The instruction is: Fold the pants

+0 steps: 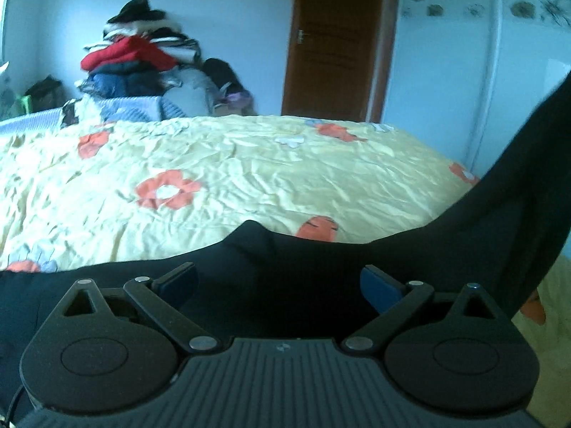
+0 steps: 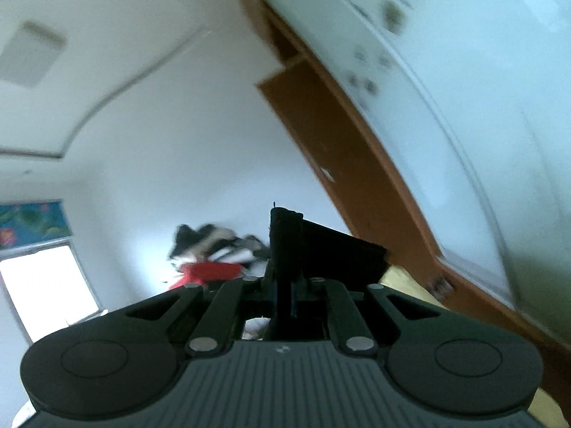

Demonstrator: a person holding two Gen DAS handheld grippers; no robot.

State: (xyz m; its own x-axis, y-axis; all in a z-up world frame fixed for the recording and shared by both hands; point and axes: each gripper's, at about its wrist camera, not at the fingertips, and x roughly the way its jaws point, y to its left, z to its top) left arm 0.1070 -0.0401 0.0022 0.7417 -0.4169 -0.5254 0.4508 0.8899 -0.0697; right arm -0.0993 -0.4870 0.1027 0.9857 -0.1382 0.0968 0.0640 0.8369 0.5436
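Observation:
Black pants (image 1: 314, 260) lie across the near edge of a bed with a yellow flowered cover (image 1: 221, 178). One part of them rises up along the right side of the left wrist view. My left gripper (image 1: 278, 285) is open, its blue pads apart just over the dark cloth. My right gripper (image 2: 285, 278) is tilted up toward the ceiling and is shut on a fold of the black pants (image 2: 321, 253), which sticks up past the fingertips.
A heap of clothes (image 1: 142, 60) is piled at the far side of the bed. A brown wooden door (image 1: 339, 39) stands behind, with a white wardrobe (image 1: 499, 71) to its right. A window (image 2: 46, 285) shows at the left.

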